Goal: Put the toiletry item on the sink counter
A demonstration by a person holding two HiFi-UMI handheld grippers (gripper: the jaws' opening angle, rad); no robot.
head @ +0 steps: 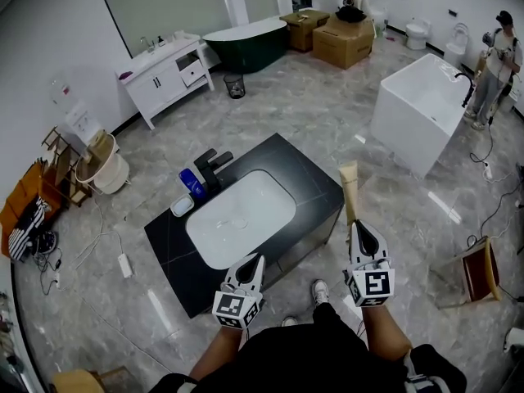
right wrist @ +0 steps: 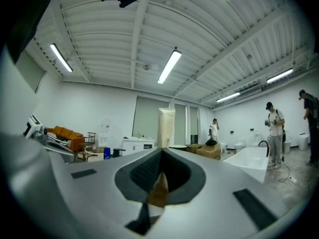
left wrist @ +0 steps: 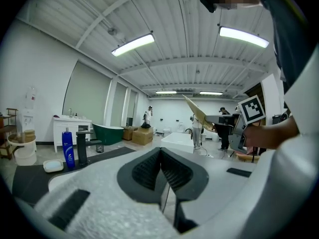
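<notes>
The right hand-held gripper (head: 358, 224) is clamped on the lower end of a beige tube (head: 350, 188), held upright in the air just off the right edge of the black surface (head: 315, 188). The left hand-held gripper (head: 257, 259) hovers at the surface's near edge, jaws together and empty; a blue bottle (head: 191, 183) and a tap (head: 211, 167) stand at the far left of the basin (head: 237, 215)

Smooth matt beige plastic tube (head: 350, 188) nipped in my right gripper (head: 358, 224), ribbed dark pads (right wrist: 143, 174) in matt pale plastic shells, ahead of my left gripper (head: 259, 259) a matt black stone-look counter (head: 311, 178), glossy white basin (head: 258, 195), glossy blue plastic bottle (head: 191, 182), matt black faucet (head: 211, 166), polished grey marble-look floor (head: 327, 109) below.
</notes>
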